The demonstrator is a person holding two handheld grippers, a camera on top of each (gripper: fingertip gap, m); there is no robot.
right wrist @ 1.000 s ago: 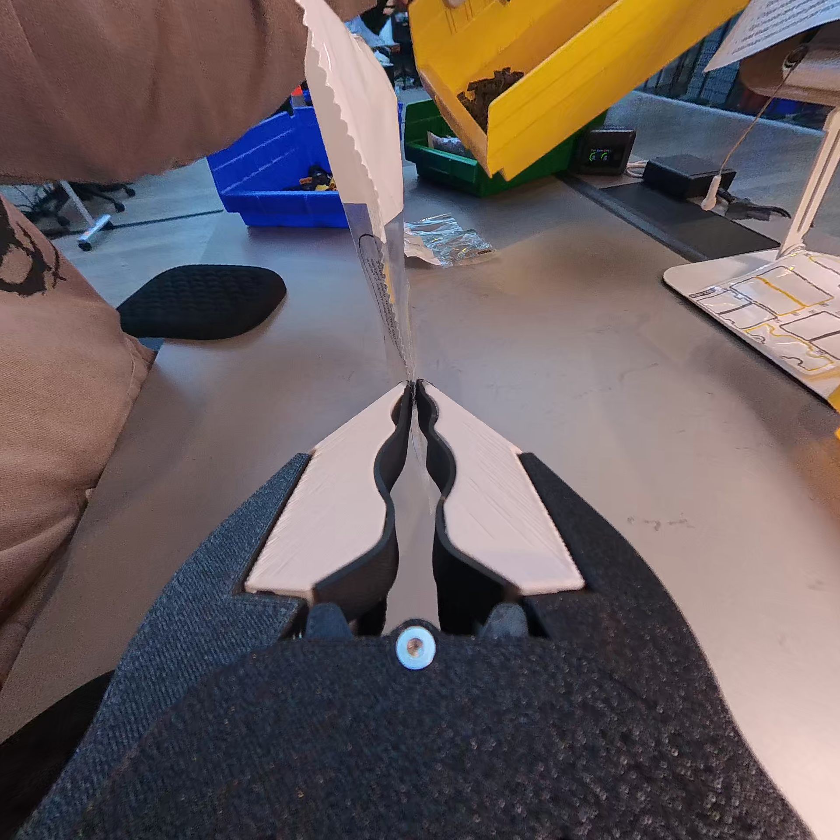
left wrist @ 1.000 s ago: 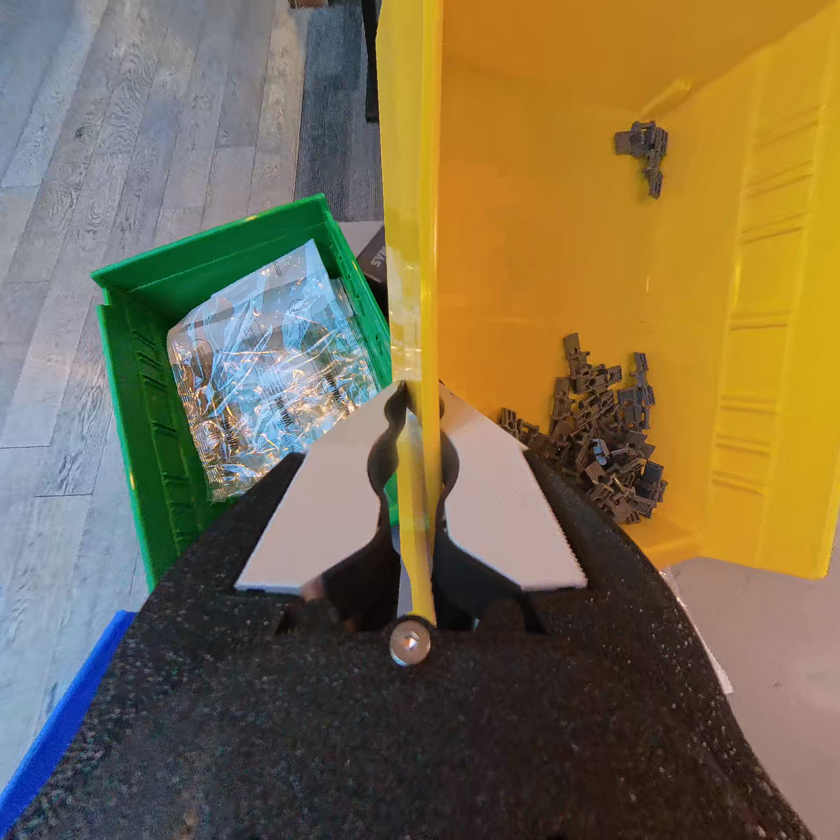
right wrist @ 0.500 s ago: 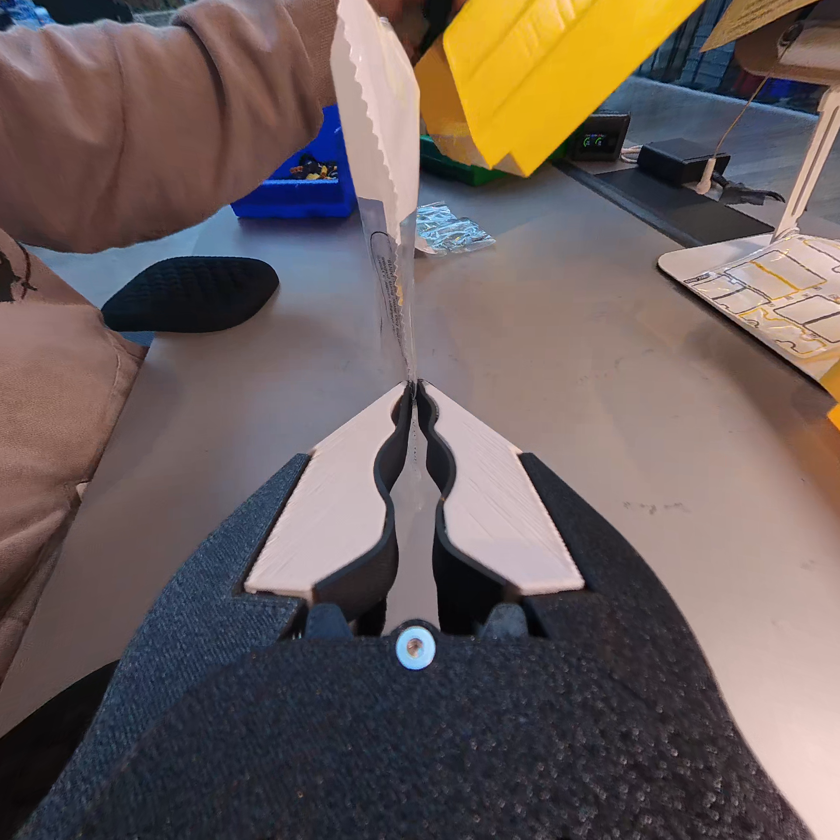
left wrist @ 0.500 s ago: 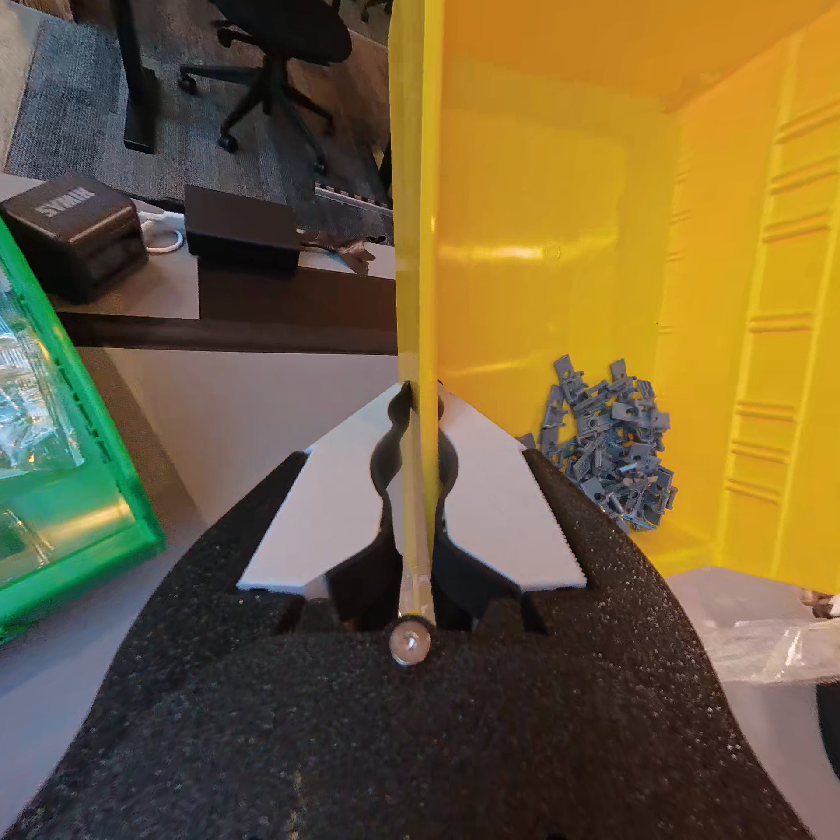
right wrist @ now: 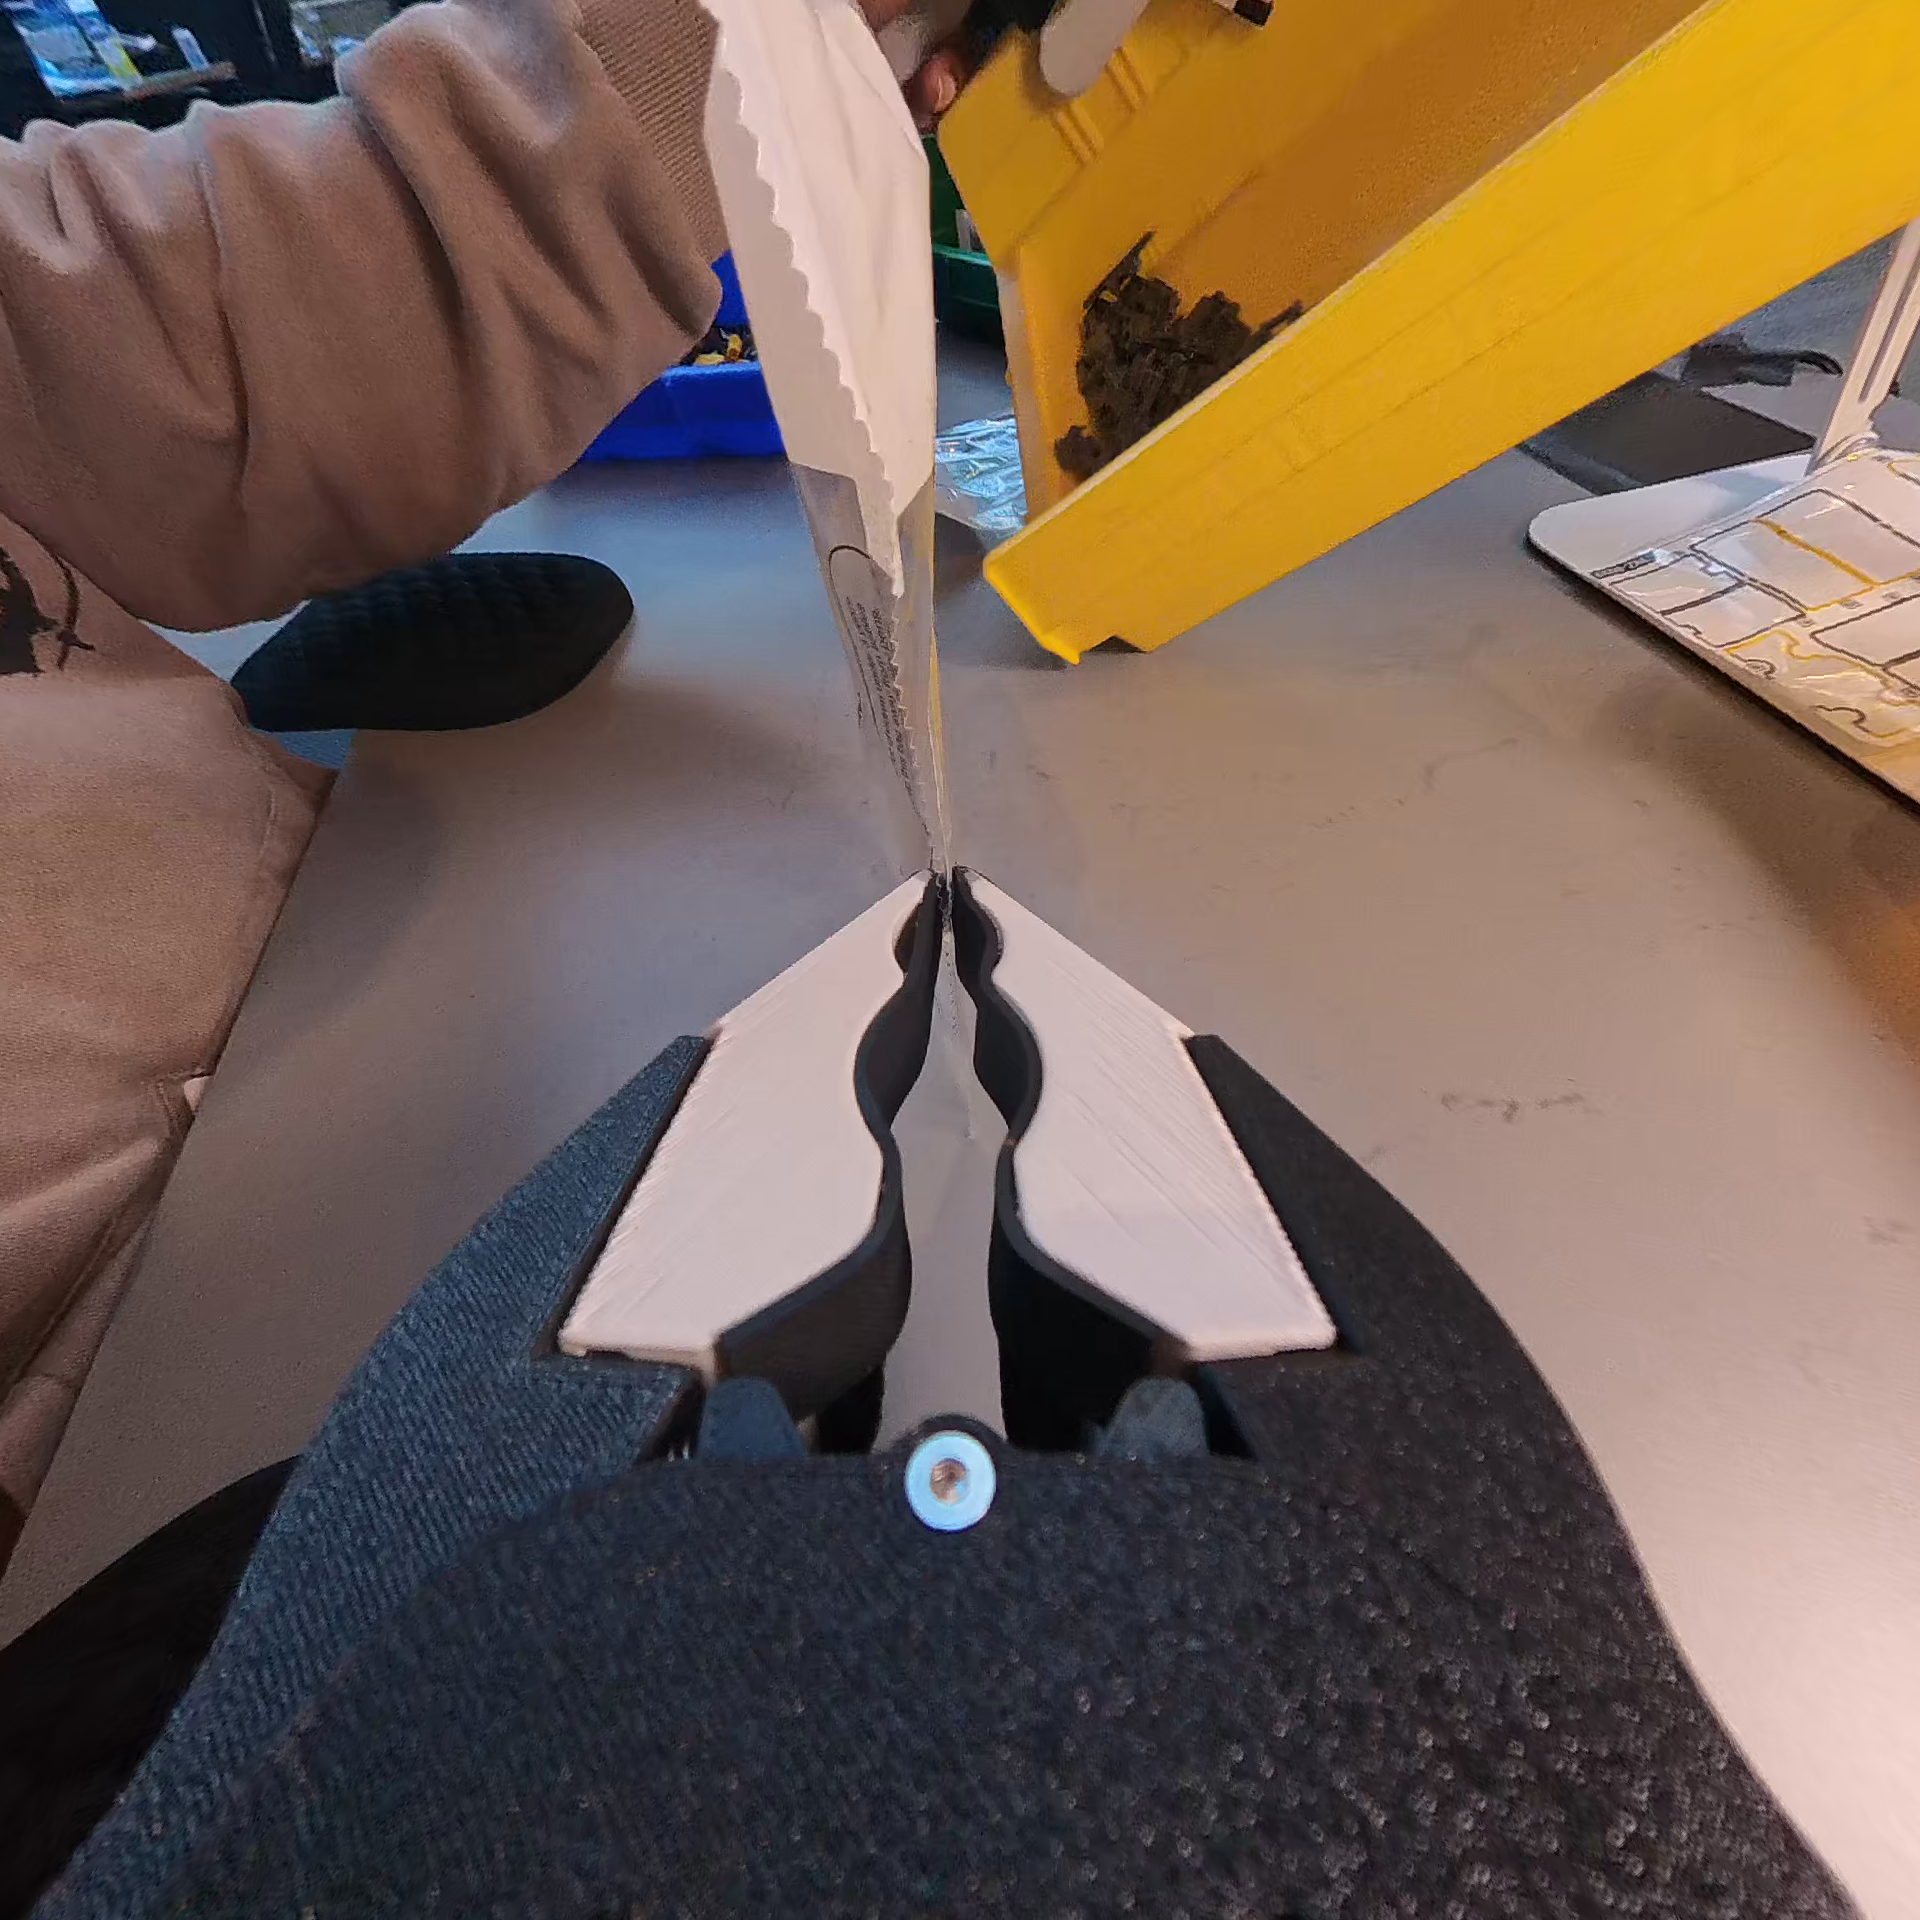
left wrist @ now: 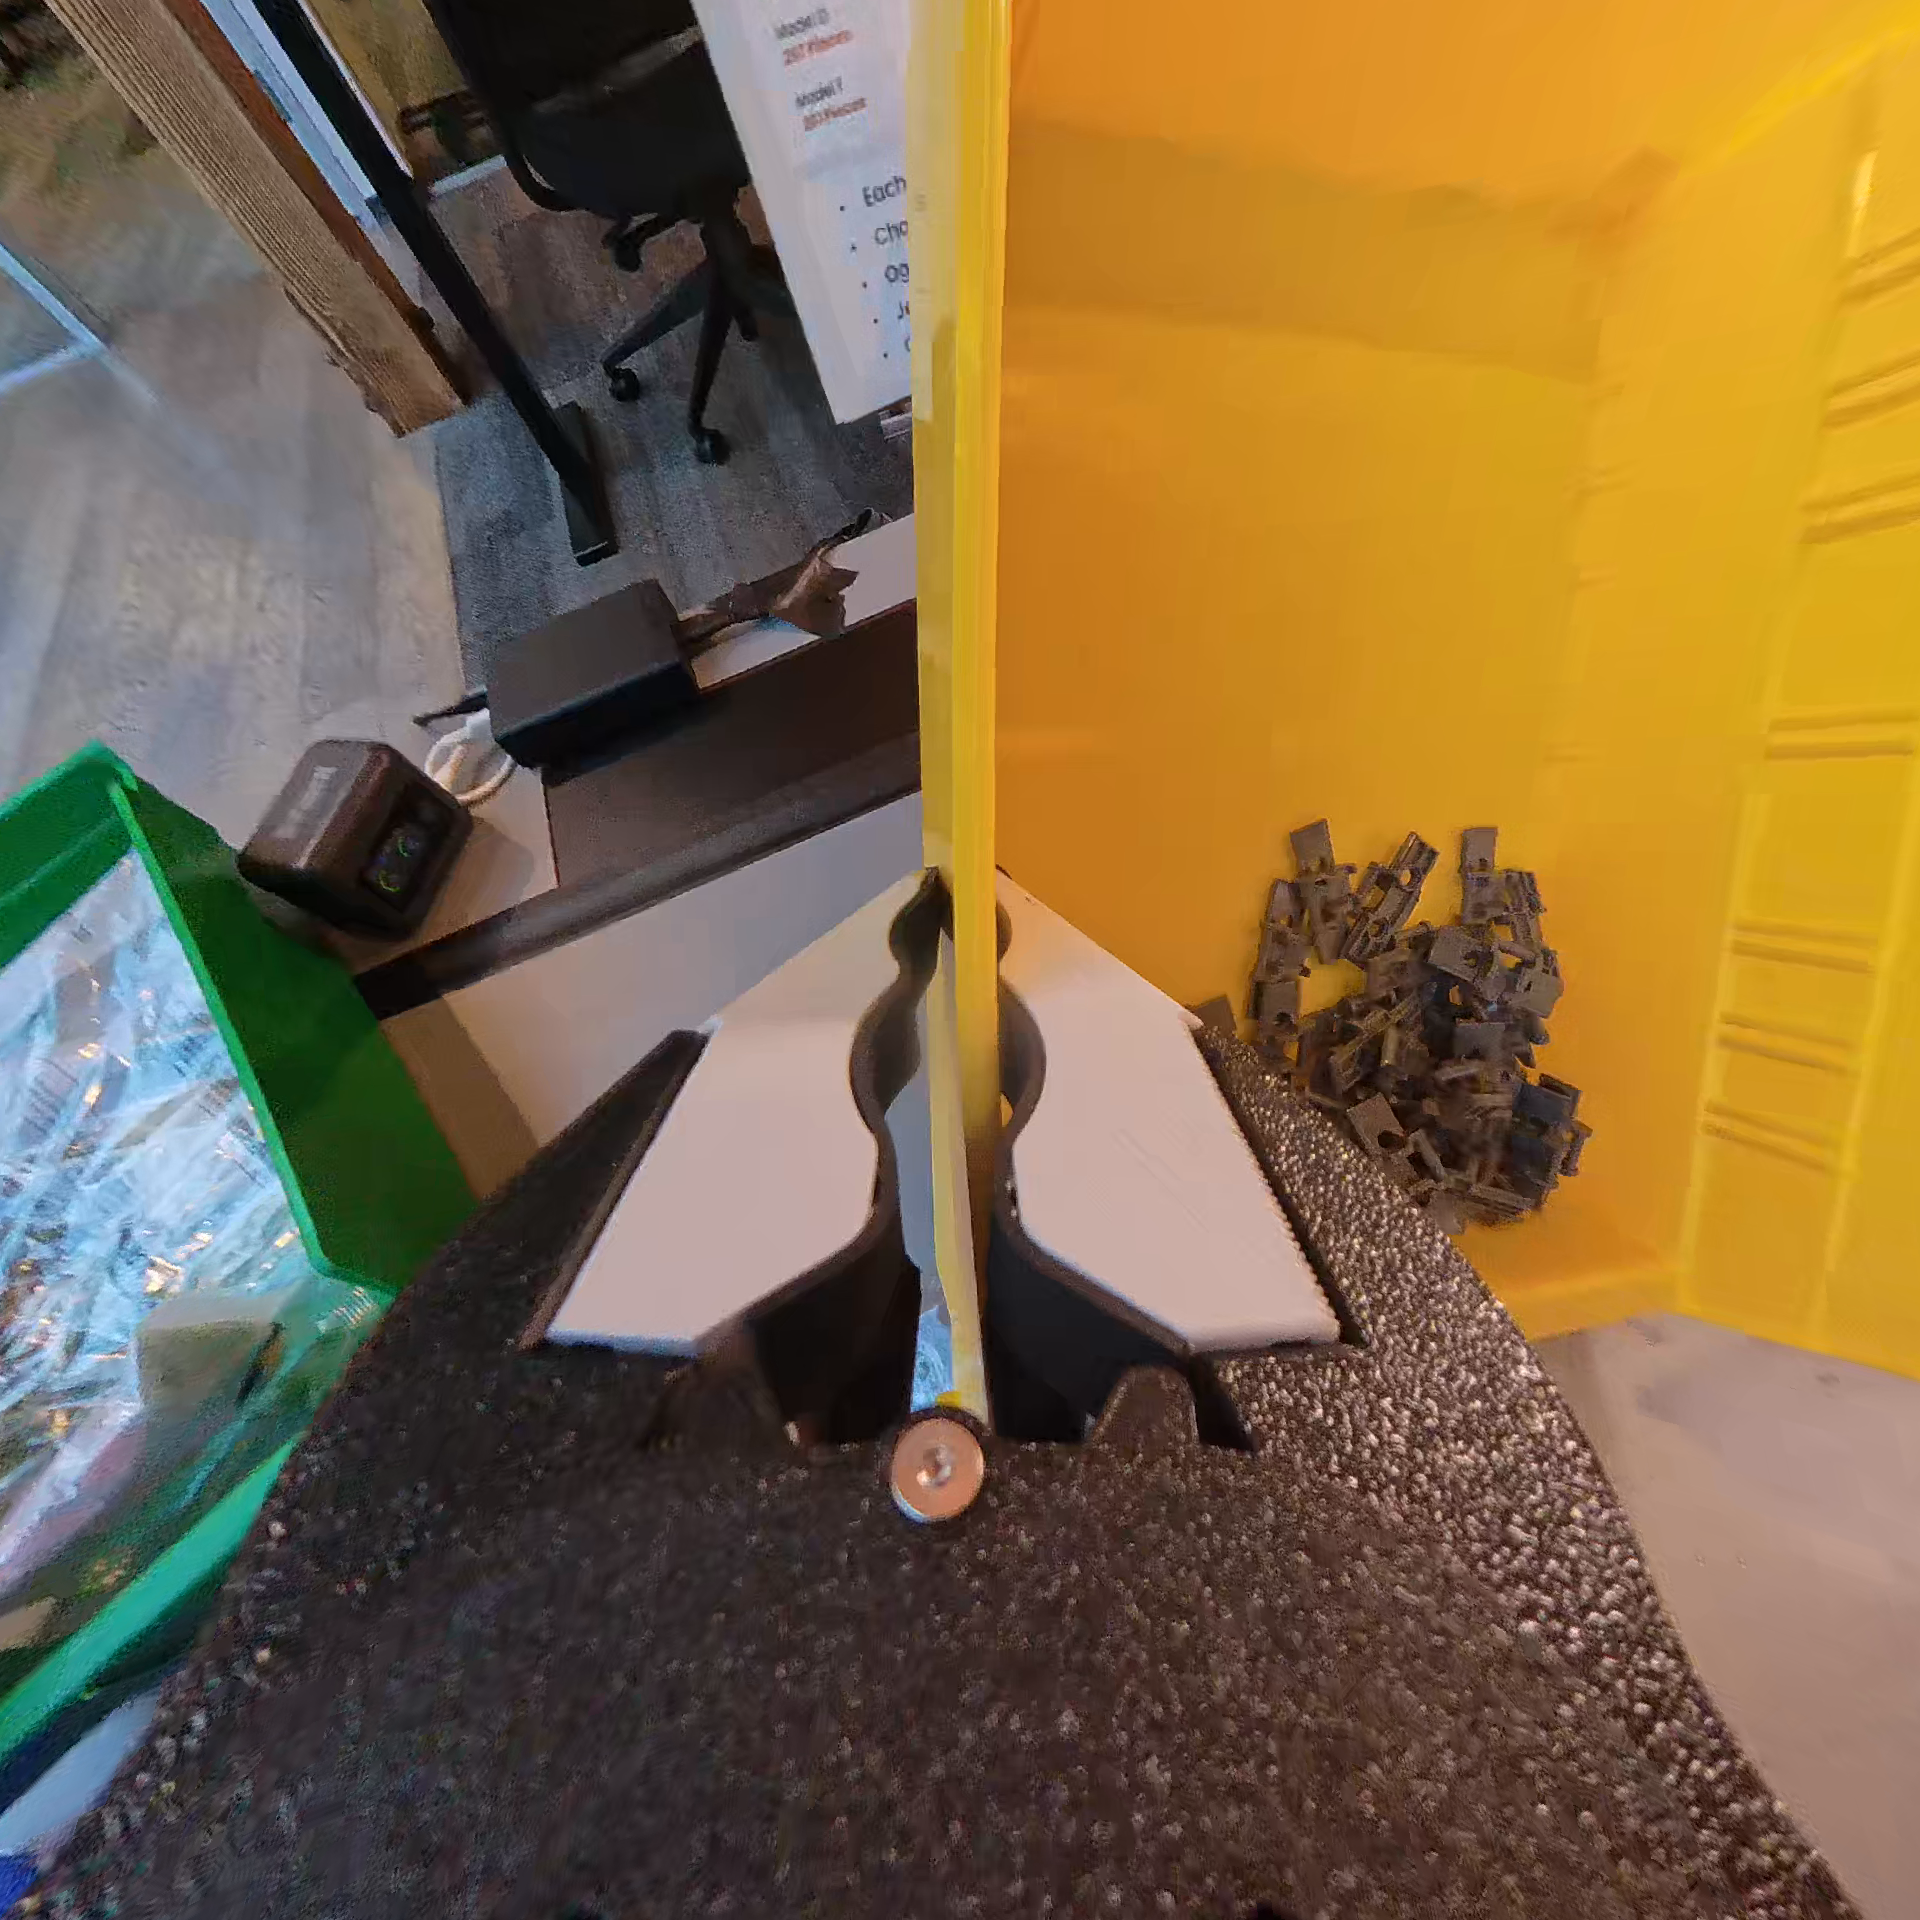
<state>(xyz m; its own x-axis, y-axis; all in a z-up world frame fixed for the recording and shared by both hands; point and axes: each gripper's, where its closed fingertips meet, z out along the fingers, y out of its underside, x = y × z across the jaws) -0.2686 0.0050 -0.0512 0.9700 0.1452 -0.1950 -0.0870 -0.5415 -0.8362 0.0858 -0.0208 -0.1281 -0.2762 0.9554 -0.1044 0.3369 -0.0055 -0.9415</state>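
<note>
Yellow bin (left wrist: 1455,520) cut off above.

You're in office-style workshop. Grey tabletop (right wrist: 1351,935) carries parts bins: yellow bin (right wrist: 1351,436) with small dark clips (left wrist: 1423,1049), green bin (left wrist: 291,1039) beside it, blue bin (right wrist: 686,410) behind. Beyond tabletop: office chair (left wrist: 665,208) on carpet, power adapter (left wrist: 582,675).

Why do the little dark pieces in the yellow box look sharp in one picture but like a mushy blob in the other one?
In the left wrist view the dark pieces sit close, lit by the yellow bin, so each shows; the green bin at the edge is smeared. In the right wrist view the pile is farther off and shaded, so it blurs together.
</note>
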